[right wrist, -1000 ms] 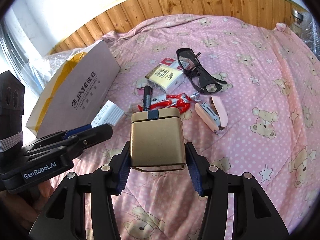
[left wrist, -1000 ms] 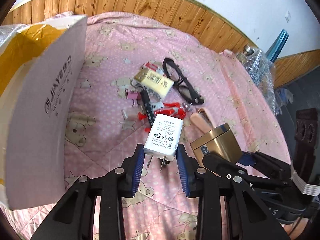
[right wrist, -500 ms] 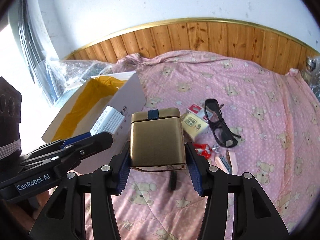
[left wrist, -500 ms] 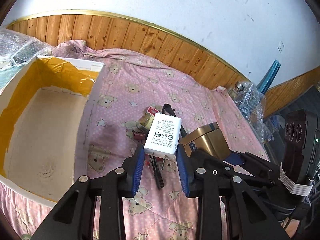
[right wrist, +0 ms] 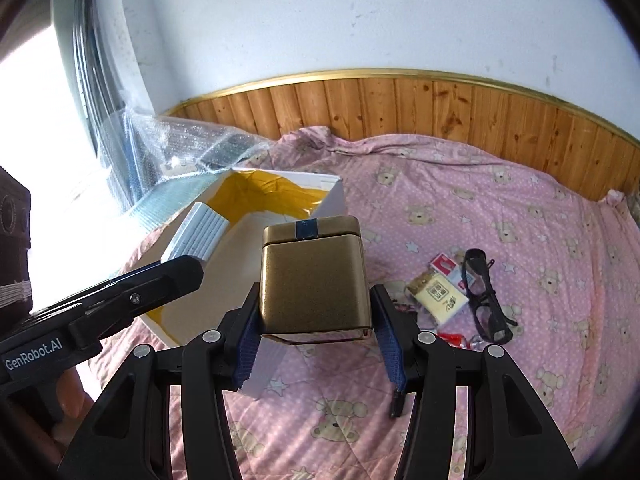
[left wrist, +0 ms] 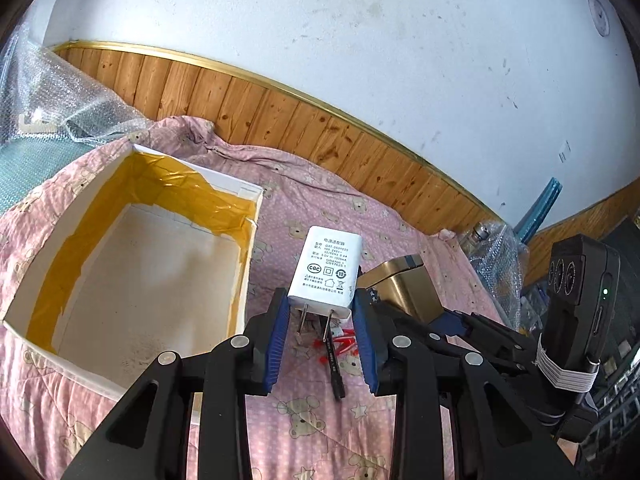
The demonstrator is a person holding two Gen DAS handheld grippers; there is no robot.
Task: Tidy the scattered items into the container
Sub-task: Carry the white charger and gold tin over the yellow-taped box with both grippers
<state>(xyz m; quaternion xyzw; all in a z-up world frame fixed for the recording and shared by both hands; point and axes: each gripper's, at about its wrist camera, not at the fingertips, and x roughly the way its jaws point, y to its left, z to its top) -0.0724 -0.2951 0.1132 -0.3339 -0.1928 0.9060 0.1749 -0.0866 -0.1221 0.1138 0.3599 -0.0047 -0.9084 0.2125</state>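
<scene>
- My left gripper is clamped on a white charger, blue pads pressing its two flat sides just above the metal prongs, which point back at me. It looks light, hard and smooth; I judge the flat sides the right place to hold, since the prongs would slip.
- My right gripper is closed on a gold tin, pads against the lower part of its side walls, lid end away from me. The tin seems stiff, glossy and likely slippery, so I judge a low grip across the flat walls safest.
- Both items are held in the air above the pink bedspread, near its left edge.
- Just beyond the charger and to its left sits the open white box, lined with yellow tape, empty as far as I can see.
- Farther out toward the middle of the bedspread lie black glasses, a yellow packet, a small red and white pack and red bits.
- A black pen lies under the charger.
</scene>
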